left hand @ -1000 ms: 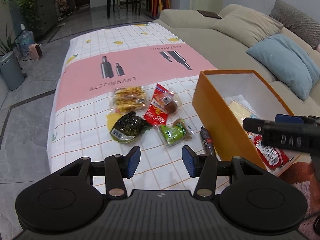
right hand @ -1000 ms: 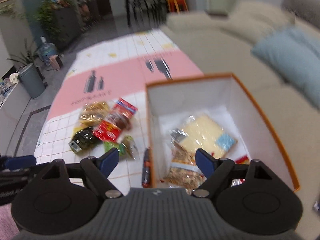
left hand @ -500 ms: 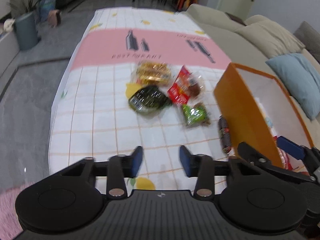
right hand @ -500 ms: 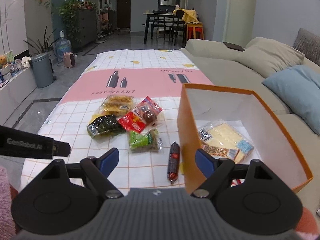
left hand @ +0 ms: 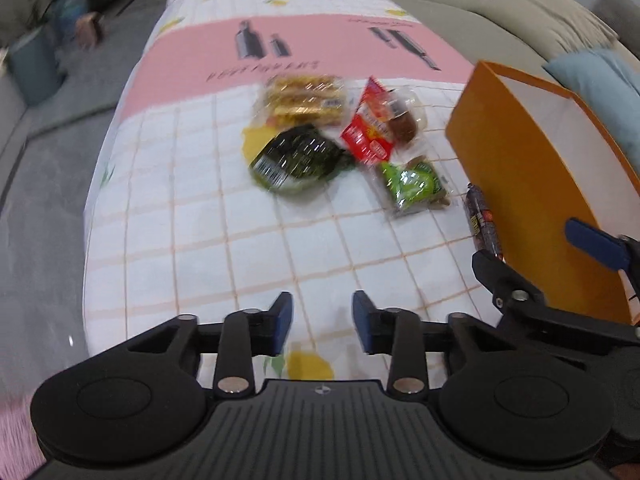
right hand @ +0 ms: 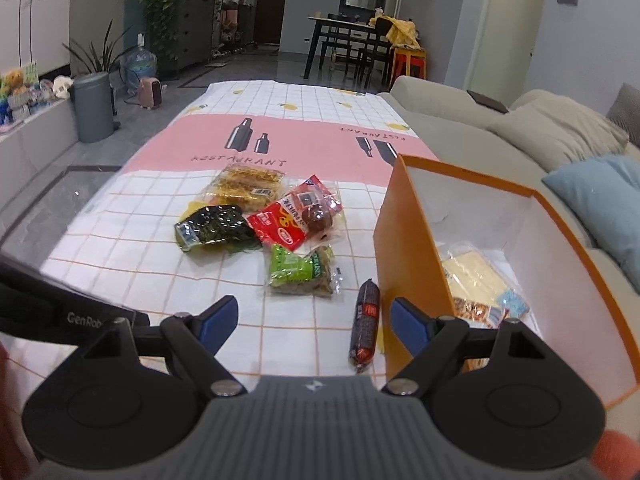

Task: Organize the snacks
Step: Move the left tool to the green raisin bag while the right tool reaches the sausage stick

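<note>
Several snacks lie on the checked tablecloth: a yellow pack, a dark green pack, a red pack, a light green pack and a dark sausage stick beside the orange box. The box holds a pale yellow pack and other packs. My left gripper hovers over bare cloth near the table's front, jaws opening, nothing between them. My right gripper is wide, jaws closing a little, above the sausage without touching it.
A beige sofa with a blue cushion runs along the right of the table. The tablecloth's left edge drops to grey floor. A grey bin and a dining table stand far off.
My left gripper has sunk toward the table; its jaws narrowed, then widened again. My right gripper swung left from above the box and now faces the snacks and the sausage.
</note>
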Tool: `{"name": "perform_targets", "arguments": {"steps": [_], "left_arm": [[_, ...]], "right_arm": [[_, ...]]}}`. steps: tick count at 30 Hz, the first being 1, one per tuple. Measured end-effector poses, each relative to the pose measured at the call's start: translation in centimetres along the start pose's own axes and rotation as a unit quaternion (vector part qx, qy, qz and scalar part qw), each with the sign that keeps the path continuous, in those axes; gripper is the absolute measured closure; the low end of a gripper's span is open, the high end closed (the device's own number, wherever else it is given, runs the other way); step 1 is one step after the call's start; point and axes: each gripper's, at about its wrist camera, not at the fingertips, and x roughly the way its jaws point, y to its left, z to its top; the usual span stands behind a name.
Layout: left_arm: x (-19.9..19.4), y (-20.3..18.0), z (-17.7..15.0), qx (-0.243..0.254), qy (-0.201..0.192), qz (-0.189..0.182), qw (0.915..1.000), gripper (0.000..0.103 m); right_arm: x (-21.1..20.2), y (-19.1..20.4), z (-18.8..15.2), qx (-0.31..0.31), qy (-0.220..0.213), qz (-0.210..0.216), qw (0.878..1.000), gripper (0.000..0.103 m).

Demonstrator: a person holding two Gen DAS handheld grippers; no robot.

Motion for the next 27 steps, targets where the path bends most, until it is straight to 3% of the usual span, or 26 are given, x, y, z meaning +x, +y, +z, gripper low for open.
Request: {"name": "perform_targets", "arguments": {"steps": [4,11,13,19,23,27], "left_arm": [[0.7,-0.3,1.9,0.041,-0.020,-0.038,0.9982,0.054],[1.1,-1.3,4.7,0.144,-0.061,-0.056,0.9860,0.054],[1.6,-1.9,5.0,0.186,-0.069,-0.064,0.9780,0.053],[3.5,-3.2,5.5,0.298,-0.077,-0.085,0.9476,0.053],[4.9,-3.5,5.9,0.344,-0.064,-0.097,0.9316,0.053],[6.0,-4.2,6.4,0.377,-0.055,-0.097,0.9193,0.053]], "right_arm": [[1.9,0.2,-0.1,-0.024,0.018,-0.034,0.999,0.034],[5.1,1.1,-0.3,-0.065,0.049,-0.081,0.993,0.046],[6.0,1.8,-0.4,-0.087,0.055,-0.104,0.989,0.053],[8.6,2.6,-1.1,-0.107,0.092,-0.147,0.979,0.059],[9.6,2.4,-1.4,-0.086,0.110,-0.145,0.979,0.062],[10.4,1.7,-1.8,-0.058,0.128,-0.141,0.980,0.072]]}}
